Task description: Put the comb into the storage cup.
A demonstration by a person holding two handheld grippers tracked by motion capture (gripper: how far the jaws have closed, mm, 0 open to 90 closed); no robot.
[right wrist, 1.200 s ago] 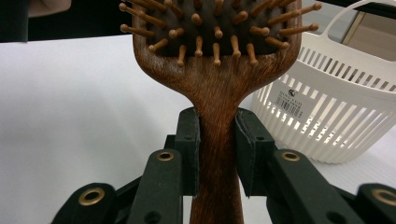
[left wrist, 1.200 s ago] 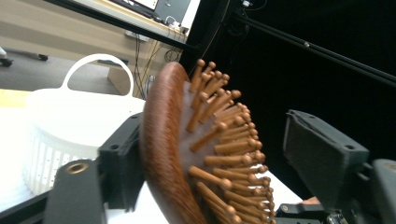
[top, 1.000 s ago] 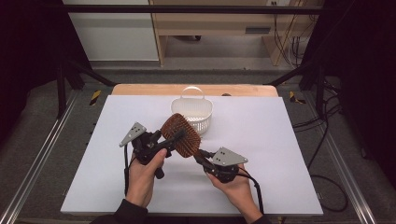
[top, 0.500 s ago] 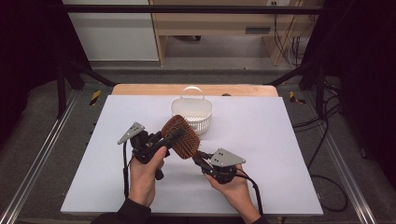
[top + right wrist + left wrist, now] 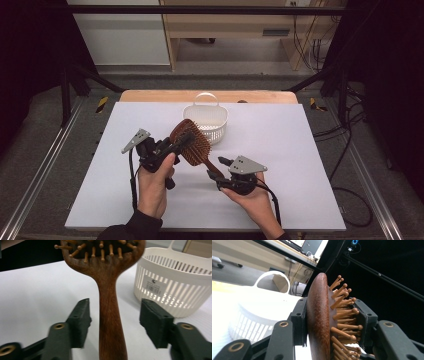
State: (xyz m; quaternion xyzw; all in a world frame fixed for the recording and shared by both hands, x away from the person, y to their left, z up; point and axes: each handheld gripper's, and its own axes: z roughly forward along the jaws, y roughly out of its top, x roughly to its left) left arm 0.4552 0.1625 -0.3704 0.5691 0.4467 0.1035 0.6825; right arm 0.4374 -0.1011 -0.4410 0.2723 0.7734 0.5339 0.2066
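Note:
A dark wooden hairbrush (image 5: 194, 145) with peg bristles is held above the white table, handle pointing toward the person. My left gripper (image 5: 181, 141) is shut on the brush head (image 5: 318, 322), one jaw on the smooth back and the other among the bristles. My right gripper (image 5: 220, 169) is open, and the handle (image 5: 110, 320) runs between its jaws with a gap on each side. A white slotted basket (image 5: 206, 122) with a handle stands just behind the brush.
The white table board (image 5: 305, 150) stretches wide to the right and left of the hands. Metal rails run along both sides of the table, and cables lie on the floor at the right. The basket (image 5: 175, 290) is close to my right gripper's right jaw.
My right gripper has shifted slightly back along the handle toward the person. The brush and my left gripper have hardly moved.

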